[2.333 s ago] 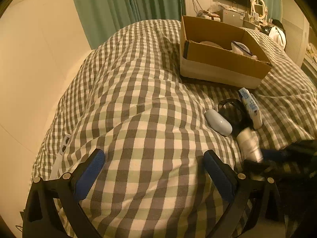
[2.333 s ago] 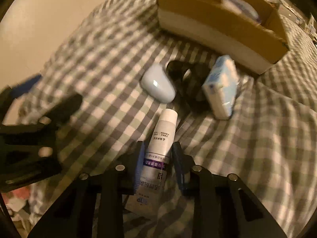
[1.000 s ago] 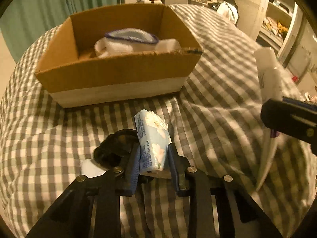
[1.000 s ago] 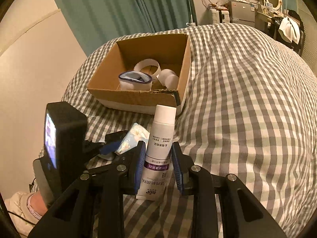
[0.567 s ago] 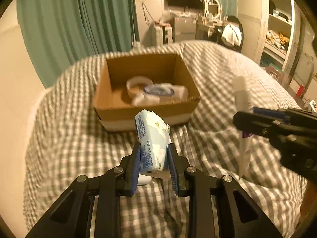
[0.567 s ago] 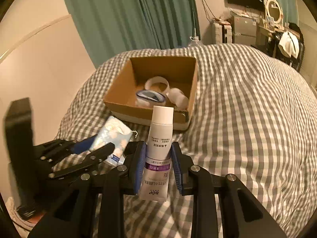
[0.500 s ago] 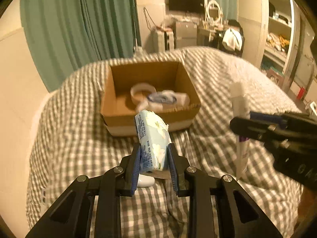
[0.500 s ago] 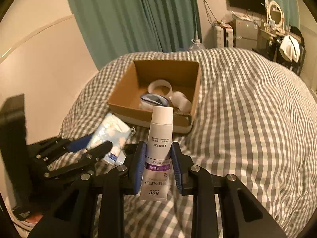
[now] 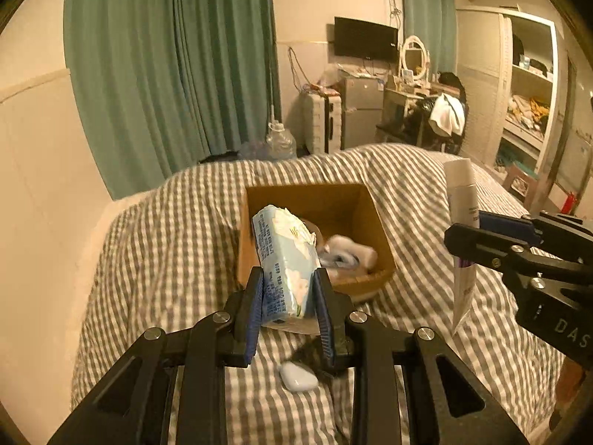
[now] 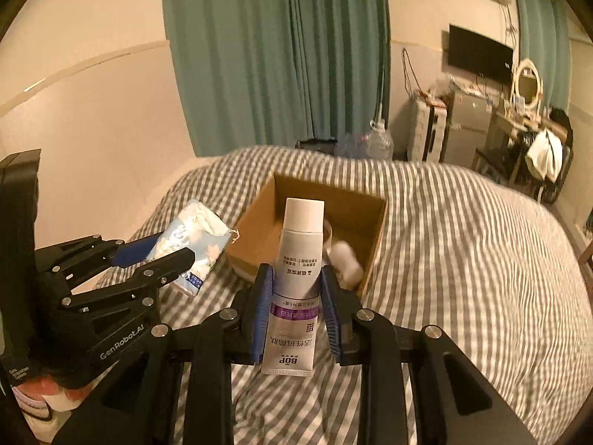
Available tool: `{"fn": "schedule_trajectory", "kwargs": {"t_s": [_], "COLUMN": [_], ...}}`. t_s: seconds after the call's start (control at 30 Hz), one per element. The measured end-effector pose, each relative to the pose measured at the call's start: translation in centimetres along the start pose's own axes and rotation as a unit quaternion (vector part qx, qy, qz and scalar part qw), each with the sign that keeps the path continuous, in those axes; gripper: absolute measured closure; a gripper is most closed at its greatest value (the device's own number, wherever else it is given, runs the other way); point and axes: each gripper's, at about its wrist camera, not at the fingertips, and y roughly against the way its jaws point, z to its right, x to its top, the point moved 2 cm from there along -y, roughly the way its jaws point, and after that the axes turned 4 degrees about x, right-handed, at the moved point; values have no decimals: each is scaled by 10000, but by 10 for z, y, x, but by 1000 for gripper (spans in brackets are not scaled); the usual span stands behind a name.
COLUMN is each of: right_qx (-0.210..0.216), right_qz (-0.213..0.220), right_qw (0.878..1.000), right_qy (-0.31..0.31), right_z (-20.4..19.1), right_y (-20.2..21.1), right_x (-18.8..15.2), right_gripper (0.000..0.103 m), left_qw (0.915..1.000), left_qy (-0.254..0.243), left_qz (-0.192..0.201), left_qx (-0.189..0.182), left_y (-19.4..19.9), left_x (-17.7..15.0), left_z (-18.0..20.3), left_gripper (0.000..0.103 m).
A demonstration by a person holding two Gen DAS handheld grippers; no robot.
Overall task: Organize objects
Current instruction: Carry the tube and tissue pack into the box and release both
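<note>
Tissues, one pale blue pack point(image 9: 285, 263), sit clamped in the left gripper point(image 9: 288, 309) above the checked bed point(image 9: 166, 244), near the cardboard box point(image 9: 355, 204). Right gripper point(image 10: 294, 315) grasps a white tube point(image 10: 296, 285), cap up.

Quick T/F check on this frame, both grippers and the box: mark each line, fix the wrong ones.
1. The left gripper is shut on a tissue pack. True.
2. The right gripper is open and holds nothing. False: it is shut on a white tube, cap end pointing away from the camera.
3. The cardboard box on the checked bedspread has things in it. True.
4. The pale blue case is inside the box. False: it lies on the bedspread, below the left gripper.
5. The tissue pack has been dropped into the box. False: it is held in the gripper.
</note>
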Motion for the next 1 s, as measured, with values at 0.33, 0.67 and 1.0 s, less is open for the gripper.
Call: {"fn": "schedule_trajectory", "kwargs": {"t_s": [0.33,0.67,1.0], "right_qx": [21,-92,-58], "right_qz": [178,-212,-1122], "right_qw": [9998,9997,9935], "right_qy": [99,77,-179], "right_z": [16,46,91], "right_y": [-27,-112,-229], "right_x": [55,85,58], "right_gripper": [77,77,77], "left_qw": [9998,9996,9973], "left_qy": [18,-71,-141], "left_qz": [132,-122,-690], "left_qx": [144,233,226], "left_y": [-41,-129,-220], "left_x": [50,69,45], "left_z": [-7,-3,6], "left_gripper": [76,76,76]}}
